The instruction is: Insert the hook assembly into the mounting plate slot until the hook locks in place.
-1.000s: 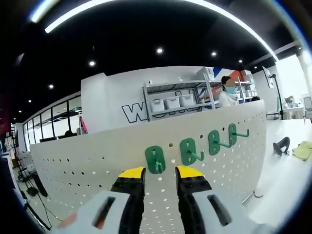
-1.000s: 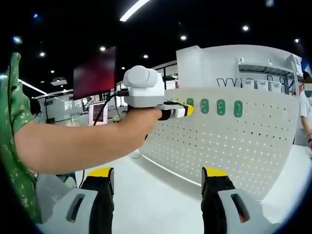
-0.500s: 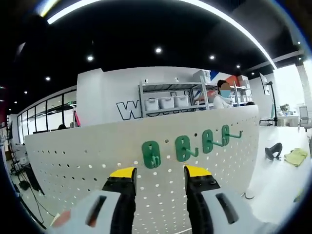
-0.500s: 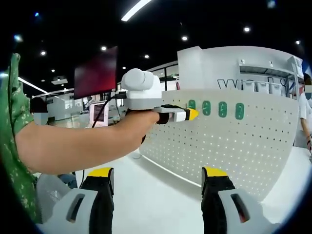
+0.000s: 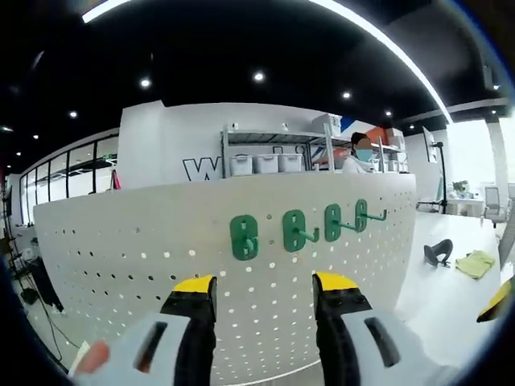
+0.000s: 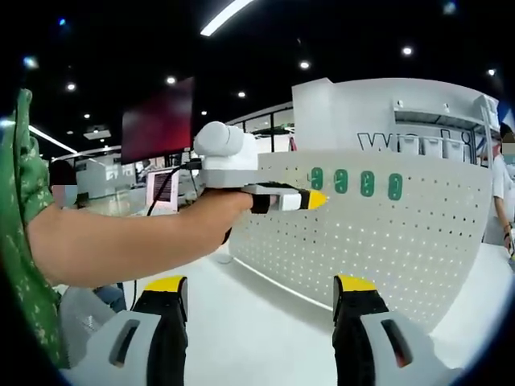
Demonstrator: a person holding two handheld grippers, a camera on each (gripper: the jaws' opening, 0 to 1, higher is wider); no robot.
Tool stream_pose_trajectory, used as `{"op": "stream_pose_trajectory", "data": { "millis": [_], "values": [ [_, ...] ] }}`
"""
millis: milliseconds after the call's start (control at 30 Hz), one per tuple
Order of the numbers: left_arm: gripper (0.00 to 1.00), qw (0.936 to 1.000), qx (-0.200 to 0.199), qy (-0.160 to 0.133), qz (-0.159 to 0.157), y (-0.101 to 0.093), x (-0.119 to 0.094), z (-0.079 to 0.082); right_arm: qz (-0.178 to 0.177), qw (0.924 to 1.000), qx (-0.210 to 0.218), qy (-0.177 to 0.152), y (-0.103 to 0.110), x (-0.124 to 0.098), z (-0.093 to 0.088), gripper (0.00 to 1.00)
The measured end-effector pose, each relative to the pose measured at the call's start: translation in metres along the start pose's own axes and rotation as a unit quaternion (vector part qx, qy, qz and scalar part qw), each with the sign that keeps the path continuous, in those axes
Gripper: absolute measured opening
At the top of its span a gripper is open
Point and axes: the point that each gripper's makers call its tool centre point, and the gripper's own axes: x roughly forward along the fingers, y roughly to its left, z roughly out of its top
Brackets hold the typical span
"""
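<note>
Now the left gripper [image 5: 264, 283] has drawn back from the white pegboard [image 5: 145, 241], jaws spread and empty, leaving four green hooks [image 5: 244, 237] seated along its top, while the right gripper [image 6: 257, 283] hangs open, suggesting insertion is done

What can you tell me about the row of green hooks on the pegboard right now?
Four green hooks sit in a row near the top edge of the white perforated pegboard, which stands upright on the white table. Each has an oval, plastic-looking backplate flat against the board and a prong sticking out toward the right of the left gripper view. Nothing holds them: the left gripper, jaws open, is short of them. In the right gripper view they show as four ovals.
</note>
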Motion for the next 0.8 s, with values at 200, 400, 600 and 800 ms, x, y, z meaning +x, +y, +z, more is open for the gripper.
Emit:
{"op": "stream_pose_trajectory", "data": {
  "millis": [200, 400, 600, 800],
  "values": [
    [0.5, 1.0, 0.002, 0.001, -0.006, -0.001, -0.005, 0.0, -0.007, 1.0, 0.0, -0.004, 0.0, -0.002, 0.001, 0.76],
    [0.49, 1.0, -0.002, 0.005, -0.008, 0.001, -0.01, -0.004, -0.019, 0.9997, -0.005, -0.017, -0.001, -0.003, 0.004, 0.79],
    [0.49, 0.9999, -0.001, 0.004, -0.01, 0.004, -0.012, -0.004, -0.035, 0.9989, -0.001, -0.031, -0.003, -0.003, 0.008, 0.85],
    [0.49, 0.9999, -0.001, 0.002, -0.013, 0.003, -0.015, -0.003, -0.065, 0.9965, 0.006, -0.051, -0.011, -0.007, 0.012, 0.9]
  ]
}}
